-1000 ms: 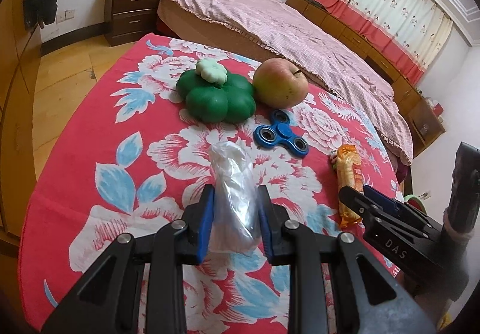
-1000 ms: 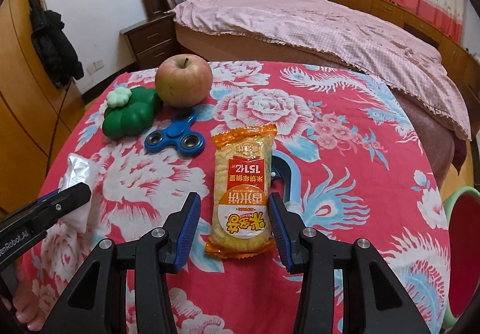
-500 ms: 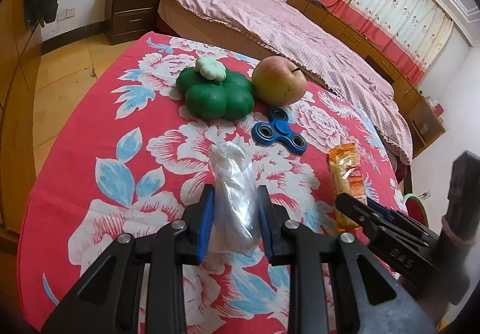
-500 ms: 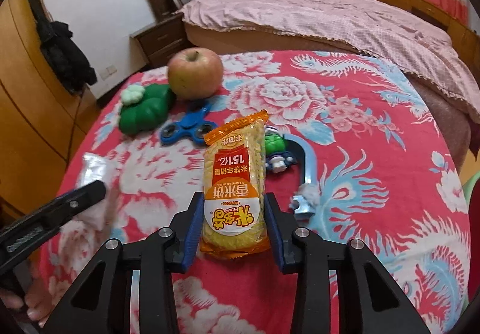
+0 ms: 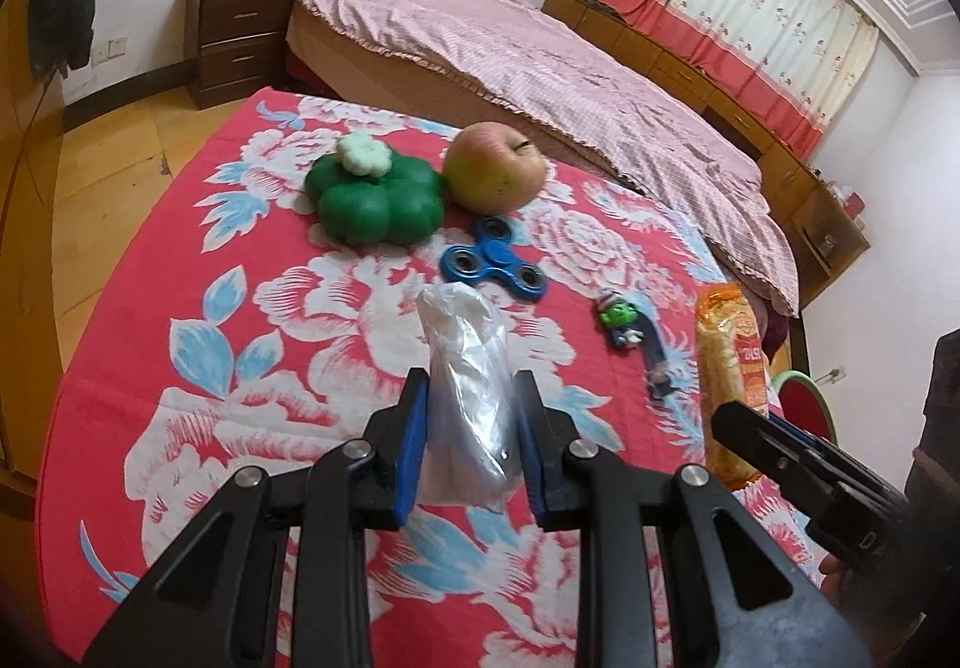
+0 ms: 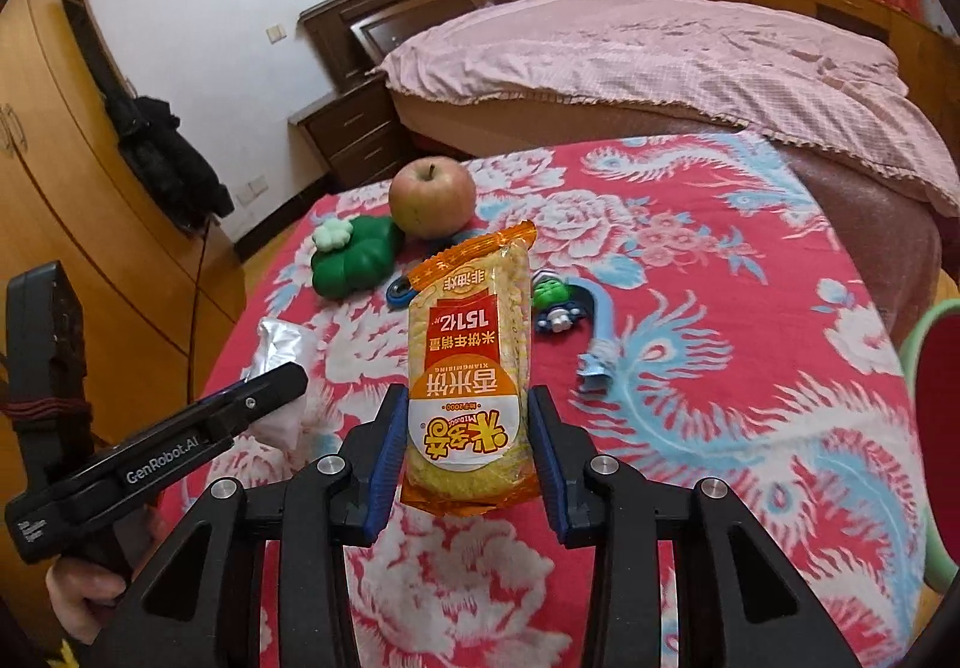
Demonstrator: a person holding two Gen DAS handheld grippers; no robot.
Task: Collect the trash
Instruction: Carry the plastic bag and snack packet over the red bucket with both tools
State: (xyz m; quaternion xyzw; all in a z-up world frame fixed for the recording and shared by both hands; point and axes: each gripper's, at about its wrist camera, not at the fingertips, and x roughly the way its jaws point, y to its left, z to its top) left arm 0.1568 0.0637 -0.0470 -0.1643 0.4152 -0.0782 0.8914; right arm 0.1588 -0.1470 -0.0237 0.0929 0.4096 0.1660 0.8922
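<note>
Right gripper [image 6: 468, 446] pinches snack packet [image 6: 465, 362] lengthwise, apparently pointing away.

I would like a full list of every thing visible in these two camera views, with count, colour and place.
plastic bag: 1, clear, between left pads
snack packet: 1, orange-yellow, between right pads
apple: 1, red-yellow, far on cloth
green toy: 1, green with pale top, beside apple
fidget spinner: 1, blue, nearer than the apple
figure toy: 1, green-headed, on blue curved piece
tablecloth: 1, red floral
bed: 1, pink cover, behind
nightstand: 1, dark wood
left gripper: shut on bag
right gripper: shut on packet
</note>
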